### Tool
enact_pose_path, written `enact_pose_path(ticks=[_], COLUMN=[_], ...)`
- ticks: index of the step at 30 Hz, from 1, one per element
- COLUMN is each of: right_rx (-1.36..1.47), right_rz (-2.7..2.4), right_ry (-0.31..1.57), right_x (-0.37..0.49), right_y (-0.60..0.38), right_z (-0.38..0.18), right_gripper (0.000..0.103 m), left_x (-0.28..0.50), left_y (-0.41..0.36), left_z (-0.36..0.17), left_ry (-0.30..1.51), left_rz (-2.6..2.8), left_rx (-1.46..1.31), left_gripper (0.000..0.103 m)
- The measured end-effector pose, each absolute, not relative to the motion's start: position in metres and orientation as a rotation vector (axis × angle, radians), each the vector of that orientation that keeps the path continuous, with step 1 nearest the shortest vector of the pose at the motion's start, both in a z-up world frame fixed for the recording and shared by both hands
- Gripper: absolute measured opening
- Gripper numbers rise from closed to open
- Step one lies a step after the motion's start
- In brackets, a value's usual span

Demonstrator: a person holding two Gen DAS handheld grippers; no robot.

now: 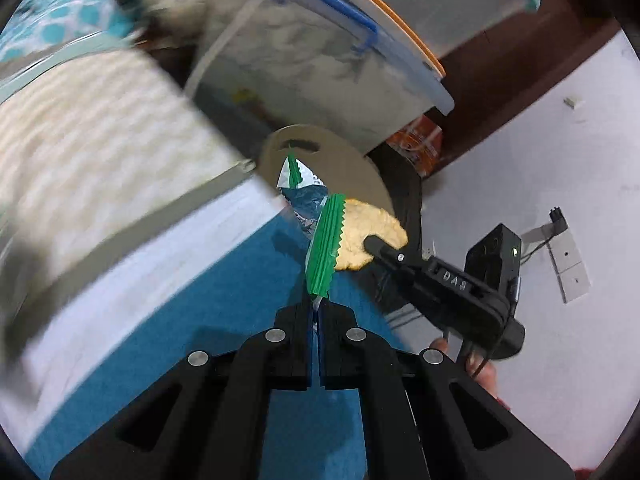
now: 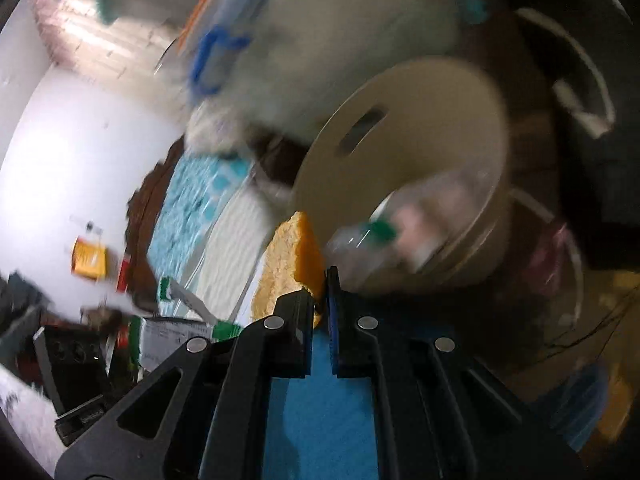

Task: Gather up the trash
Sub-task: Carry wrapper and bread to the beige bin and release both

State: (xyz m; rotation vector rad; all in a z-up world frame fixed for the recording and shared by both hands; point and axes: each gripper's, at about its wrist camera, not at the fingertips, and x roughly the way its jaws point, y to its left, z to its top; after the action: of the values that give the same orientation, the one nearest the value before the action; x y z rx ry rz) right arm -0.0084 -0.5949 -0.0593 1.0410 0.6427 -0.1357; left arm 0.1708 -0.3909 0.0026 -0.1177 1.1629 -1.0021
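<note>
A clear plastic storage box [image 1: 320, 64] with a blue latch handle [image 1: 332, 4] and an orange-edged lid sits tilted across the top of the left wrist view. Beside it lies cream ribbed bedding [image 1: 92, 128], next to teal and white patterned fabric [image 1: 60, 20]. Blue cloth [image 1: 224, 288] spreads below. A pale floor [image 1: 540, 184] fills the right side. In the blurred right wrist view, a small yellow box [image 2: 89, 259] lies on the floor.

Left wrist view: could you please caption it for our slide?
Left gripper pinches a green-edged wrapper; right gripper holds a yellow sponge beside the round bin lid.
</note>
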Motion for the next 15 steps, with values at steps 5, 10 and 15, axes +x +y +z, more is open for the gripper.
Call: enact_pose_path(ticks=[5,10,15], right_rx=[1.029,1.017,0.943], right_rz=[-0.191,-0.181,-0.248], right_ry=[0.659,0.695,0.616], right_x=[0.003,0.017,0.012], right_y=[-0.636,-0.644,-0.641], right_z=[-0.064,-0.07,-0.054], right_gripper=[0.013,0.02,0.084], left_x=[0.197,0.215,0.217], left_y=[-0.467,-0.498,-0.487], left_z=[-0.009,-0.03,-0.029], left_ry=[1.181,1.216,1.191], left_rz=[-1.001,-0.921,-0.869], left_rx=[-0.067,-0.038,-0.032], left_gripper=[0.002,0.027,0.047])
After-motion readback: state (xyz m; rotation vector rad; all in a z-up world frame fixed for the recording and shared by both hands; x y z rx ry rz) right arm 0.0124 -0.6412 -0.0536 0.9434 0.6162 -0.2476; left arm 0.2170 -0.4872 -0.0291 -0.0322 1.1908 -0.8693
